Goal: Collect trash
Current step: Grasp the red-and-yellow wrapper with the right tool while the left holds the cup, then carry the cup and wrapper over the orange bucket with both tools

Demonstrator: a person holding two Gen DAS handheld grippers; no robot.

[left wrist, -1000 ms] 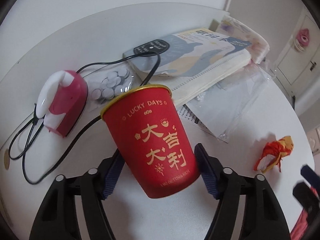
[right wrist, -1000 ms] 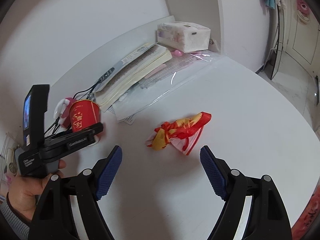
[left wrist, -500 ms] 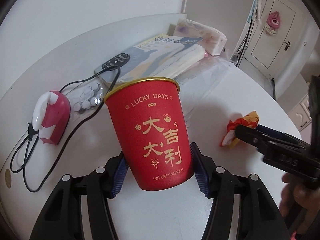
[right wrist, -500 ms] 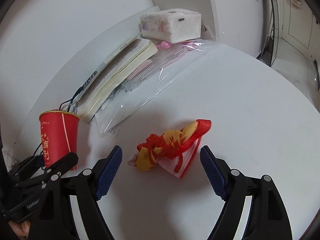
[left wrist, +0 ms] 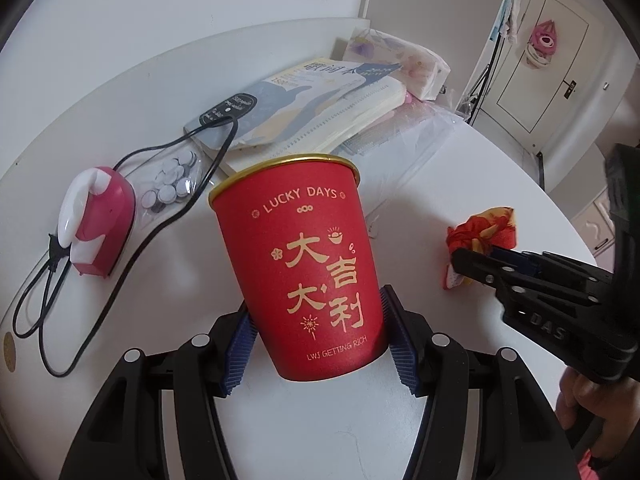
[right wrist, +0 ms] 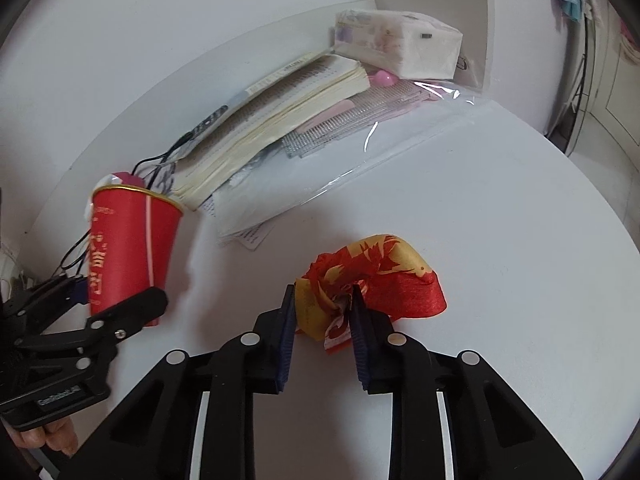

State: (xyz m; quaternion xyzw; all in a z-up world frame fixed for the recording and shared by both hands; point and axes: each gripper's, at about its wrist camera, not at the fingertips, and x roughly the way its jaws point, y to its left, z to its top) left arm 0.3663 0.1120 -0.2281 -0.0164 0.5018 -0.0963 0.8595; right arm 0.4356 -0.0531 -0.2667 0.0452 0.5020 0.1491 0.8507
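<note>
My left gripper (left wrist: 318,338) is shut on a red paper cup (left wrist: 304,264) with gold lettering and holds it upright above the white round table (left wrist: 340,432). The cup also shows at the left of the right wrist view (right wrist: 128,252). My right gripper (right wrist: 323,320) is shut on a crumpled red and yellow wrapper (right wrist: 372,280) that lies on the table. In the left wrist view the wrapper (left wrist: 486,226) sits at the right, with the right gripper (left wrist: 476,260) on it.
At the back of the table lie a thick book (left wrist: 316,108), a tissue pack (right wrist: 396,46), a clear plastic sleeve (right wrist: 360,160), a pink and white device (left wrist: 96,220) with a black cable (left wrist: 132,240), and a bag of white discs (left wrist: 170,186).
My right gripper has moved forward onto the wrapper and closed on it. My left gripper has closed on the cup and swung right with it.
</note>
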